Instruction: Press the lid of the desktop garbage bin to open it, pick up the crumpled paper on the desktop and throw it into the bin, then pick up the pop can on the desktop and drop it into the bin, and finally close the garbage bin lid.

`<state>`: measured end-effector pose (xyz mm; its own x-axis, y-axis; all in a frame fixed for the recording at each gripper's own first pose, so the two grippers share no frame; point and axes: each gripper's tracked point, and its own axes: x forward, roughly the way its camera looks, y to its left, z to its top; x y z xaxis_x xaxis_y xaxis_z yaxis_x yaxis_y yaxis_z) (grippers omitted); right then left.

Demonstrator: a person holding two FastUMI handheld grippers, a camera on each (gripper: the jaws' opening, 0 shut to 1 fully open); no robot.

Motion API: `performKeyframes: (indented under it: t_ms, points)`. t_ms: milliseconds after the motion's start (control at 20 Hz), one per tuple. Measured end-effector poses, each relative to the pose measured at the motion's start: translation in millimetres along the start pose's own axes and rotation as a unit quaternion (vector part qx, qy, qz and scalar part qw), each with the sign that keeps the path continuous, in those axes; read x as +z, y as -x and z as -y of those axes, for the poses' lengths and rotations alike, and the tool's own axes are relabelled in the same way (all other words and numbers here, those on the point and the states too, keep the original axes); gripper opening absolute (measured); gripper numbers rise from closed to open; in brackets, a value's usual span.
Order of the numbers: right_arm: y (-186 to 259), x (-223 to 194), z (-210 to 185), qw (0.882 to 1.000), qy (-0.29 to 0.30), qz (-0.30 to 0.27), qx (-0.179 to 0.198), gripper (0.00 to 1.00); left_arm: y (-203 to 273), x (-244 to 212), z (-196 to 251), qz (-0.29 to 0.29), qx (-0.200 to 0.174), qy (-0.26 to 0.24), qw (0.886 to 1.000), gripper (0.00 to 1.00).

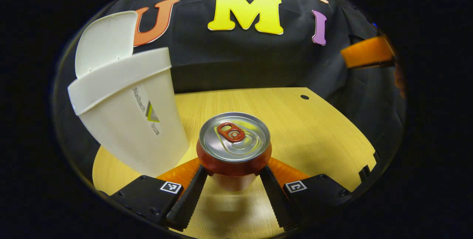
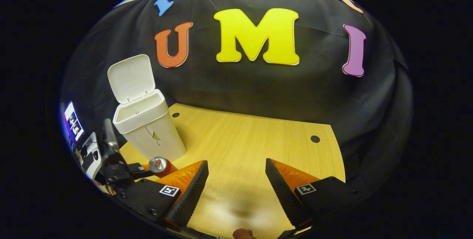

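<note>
1. Left tongs (image 1: 234, 180) pinch the pop can (image 1: 234, 146): both fingers press on its sides below the shoulder, one on each flank. Spread is set by the can's width, roughly half open.
2. Can is upright in the grip with its pull tab (image 1: 231, 132) unbroken. In the left gripper view a shadow lies on the table (image 1: 314, 135) under it, so it looks lifted clear of the table, though the base is hidden behind the fingers.
3. Right tongs (image 2: 236, 180) are spread wide with nothing between the fingers, hovering over bare table, well apart from the can.
4. Garbage bin (image 2: 147, 124) stands on the table just left of the can, lid (image 2: 131, 78) flipped up and mouth open. In the right gripper view the left tongs and can (image 2: 159, 165) sit near the bin's foot, below the rim.
5. Handling, judged: a thin-walled metal can is stiff along its height but dents under a hard side squeeze; the painted wall is smooth and likely slippery. With the tab sealed it could be full and heavy; weight cannot be told.
6. Best hold, judged: mid-body or just under the shoulder, fingers opposite each other, as now; firm but not crushing.
7. Crumpled paper: cannot tell where it is; the bin's inside is hidden.
8. Risk, judged: the can twisting or slipping while tipped over the bin rim.
</note>
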<state>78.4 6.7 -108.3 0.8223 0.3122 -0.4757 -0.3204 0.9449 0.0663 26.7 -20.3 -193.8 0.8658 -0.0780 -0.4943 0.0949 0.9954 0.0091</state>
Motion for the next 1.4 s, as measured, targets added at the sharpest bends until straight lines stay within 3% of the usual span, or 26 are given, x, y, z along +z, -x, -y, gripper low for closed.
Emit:
performKeyframes:
  t_ms: [200, 550, 750, 1100, 1400]
  points:
    - [8, -16, 14, 1.0, -0.011, -0.001, 0.017, 0.98, 36, 36, -7, 0.008, 0.031, 0.0, 0.999, 0.86]
    - [19, -48, 30, 0.998, -0.039, -0.013, 0.038, 0.98, 87, 91, -47, 0.015, 0.097, 0.071, 0.993, 0.86]
    - [22, -65, 29, 0.998, -0.047, -0.019, 0.04, 0.98, 105, 131, -97, 0.026, 0.159, 0.034, 0.986, 0.86]
    - [21, -104, 20, 0.996, -0.072, -0.052, 0.033, 0.98, 103, 162, -165, 0.04, 0.2, 0.063, 0.977, 0.86]
    - [19, -112, 20, 0.996, -0.062, -0.068, 0.006, 0.98, 59, 165, -222, 0.03, 0.221, 0.101, 0.97, 0.86]
